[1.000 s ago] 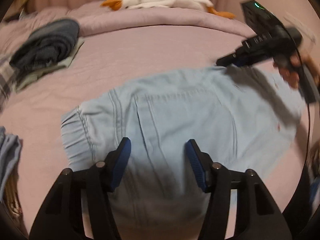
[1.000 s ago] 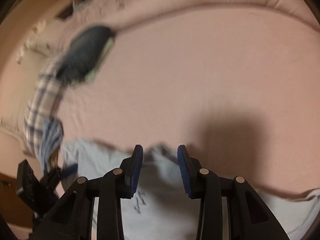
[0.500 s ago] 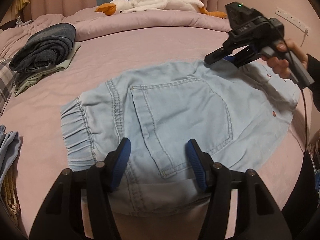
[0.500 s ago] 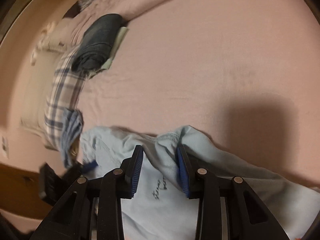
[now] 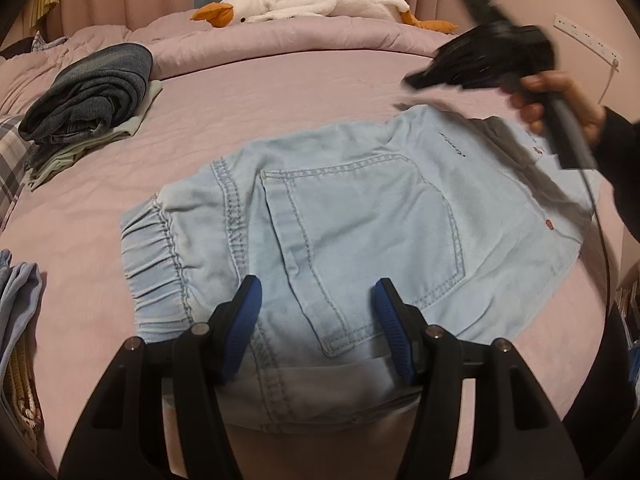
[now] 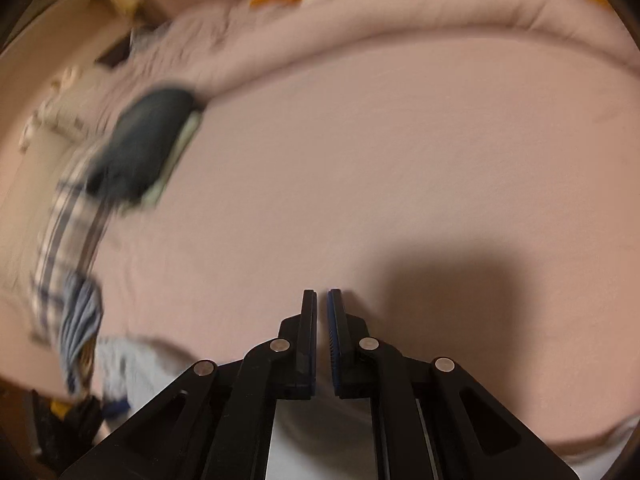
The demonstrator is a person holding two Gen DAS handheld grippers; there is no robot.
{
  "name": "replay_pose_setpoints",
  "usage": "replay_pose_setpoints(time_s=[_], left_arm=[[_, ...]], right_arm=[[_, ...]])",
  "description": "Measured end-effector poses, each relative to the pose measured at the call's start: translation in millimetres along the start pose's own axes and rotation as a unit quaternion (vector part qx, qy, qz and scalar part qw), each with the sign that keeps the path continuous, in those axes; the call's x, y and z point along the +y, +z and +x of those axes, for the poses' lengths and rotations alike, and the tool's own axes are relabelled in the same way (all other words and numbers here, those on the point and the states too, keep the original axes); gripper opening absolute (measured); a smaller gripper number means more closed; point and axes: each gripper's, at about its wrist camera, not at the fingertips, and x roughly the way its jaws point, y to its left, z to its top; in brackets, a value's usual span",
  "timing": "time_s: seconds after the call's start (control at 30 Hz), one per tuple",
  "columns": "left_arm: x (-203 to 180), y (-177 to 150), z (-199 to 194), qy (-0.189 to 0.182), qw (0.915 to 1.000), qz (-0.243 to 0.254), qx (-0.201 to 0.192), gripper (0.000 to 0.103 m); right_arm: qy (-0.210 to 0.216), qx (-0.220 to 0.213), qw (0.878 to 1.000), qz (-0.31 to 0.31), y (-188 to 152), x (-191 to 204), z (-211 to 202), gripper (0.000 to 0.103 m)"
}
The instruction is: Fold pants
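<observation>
Right gripper [image 6: 322, 300] is clenched with nothing between its pads, lifted clear above the pink bedsheet [image 6: 360, 160] (the left wrist view shows it blurred, in a person's hand [image 5: 560, 100]). Left gripper [image 5: 316, 300] hangs with its jaws apart over the light-blue denim pants [image 5: 360, 220], gripping nothing. They lie flat on the sheet, back pocket up, elastic cuff to the left. Folded dark jeans [image 5: 92, 88] sit well apart, near a plush goose [image 5: 312, 0].
</observation>
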Motion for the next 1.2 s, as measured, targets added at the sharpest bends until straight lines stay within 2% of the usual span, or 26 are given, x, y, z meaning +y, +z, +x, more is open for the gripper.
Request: replay_pose_setpoints(time_s=[0.13,0.2,0.27,0.3,0.37,0.43,0.47,0.5,0.57,0.63,0.7,0.77,0.8,0.83,0.87,0.9,0.93,1.0,1.07,1.13,1.2], left_arm=[[-6.1,9.4,-7.8,0.01,0.9998,-0.017,-0.001,0.058],[-16.4,12.8,-17.0,-0.009,0.9996,-0.016,-0.023,0.058],[-27.7,15.3,-17.7,-0.021,0.9994,-0.012,-0.025,0.06],[-33.8,16.2,-13.5,-0.019,0.9996,-0.009,-0.019,0.06],[-42.4,14.2,1.6,-0.008,0.9999,-0.001,0.012,0.06],[-44.2,6.8,9.8,0.002,0.9996,0.007,0.026,0.06],[-44.5,3.1,7.0,0.006,0.9997,0.012,0.022,0.06],[-44.2,-0.4,3.0,0.007,0.9996,0.015,0.023,0.06],[-45.3,-11.0,-6.7,0.02,0.9988,0.033,0.03,0.06],[-45.7,-18.9,-14.8,0.041,0.9972,0.049,0.04,0.065],[-40.0,-19.0,-22.8,0.033,0.9978,0.032,0.048,0.064],[-37.8,-15.1,-33.9,0.036,0.9983,0.017,0.043,0.065],[-39.2,-12.1,-38.6,0.041,0.9985,0.013,0.035,0.065],[-41.7,-7.7,-43.0,0.041,0.9988,0.006,0.024,0.065],[-45.0,-2.2,-46.1,0.029,0.9995,-0.005,0.014,0.065],[-47.8,1.6,-46.8,0.017,0.9997,-0.013,0.006,0.066],[-52.3,7.6,-46.4,0.001,0.9997,-0.025,-0.002,0.069],[-61.8,18.5,-40.6,-0.026,0.9986,-0.045,-0.009,0.073],[-76.5,30.3,-29.5,-0.045,0.9974,-0.056,-0.007,0.079],[-94.7,40.3,-15.5,-0.061,0.9966,-0.056,0.005,0.08],[-113.0,49.3,-2.4,-0.077,0.9954,-0.055,0.018,0.08]], right_arm=[[0.012,-0.062,0.997,-0.042,-12.6,6.8,-69.2,0.009],[0.004,-0.072,0.996,-0.052,-33.3,2.3,-101.5,0.012],[-0.012,-0.07,0.996,-0.053,-58.2,-8.7,-119.4,0.028],[-0.022,-0.066,0.996,-0.058,-72.6,-13.1,-124.3,0.031],[-0.059,-0.048,0.994,-0.075,-104.9,-24.2,-124.9,0.033],[-0.126,-0.026,0.987,-0.1,-136.8,-38.5,-118.3,0.033],[-0.157,-0.011,0.981,-0.114,-150.2,-39.1,-111.3,0.033],[-0.198,0.006,0.97,-0.142,-170.5,-39.9,-104.1,0.033],[-0.211,-0.015,0.96,-0.183,-197.3,-37.7,-112.0,0.033],[-0.202,-0.02,0.961,-0.19,-214.4,-40.8,-125.8,0.033],[-0.157,-0.036,0.976,-0.147,-219.7,-59.3,-151.1,0.033],[-0.114,-0.073,0.988,-0.069,-218.7,-88.7,-180.4,0.033],[-0.084,-0.109,0.99,-0.001,-218.3,-115.1,-202.5,0.035],[-0.067,-0.136,0.987,0.054,-220.5,-138.0,-216.8,0.041],[-0.056,-0.159,0.979,0.11,-223.6,-162.4,-229.0,0.048],[-0.05,-0.179,0.967,0.172,-228.2,-189.0,-239.1,0.048],[-0.045,-0.198,0.947,0.25,-236.5,-222.6,-250.0,0.048],[-0.028,-0.233,0.905,0.354,-252.3,-270.2,-261.6,0.048],[-0.026,-0.252,0.875,0.413,-261.7,-298.0,-266.2,0.048],[-0.025,-0.263,0.86,0.437,-262.4,-313.3,-265.8,0.048],[-0.02,-0.256,0.863,0.435,-249.4,-323.0,-256.6,0.048]])
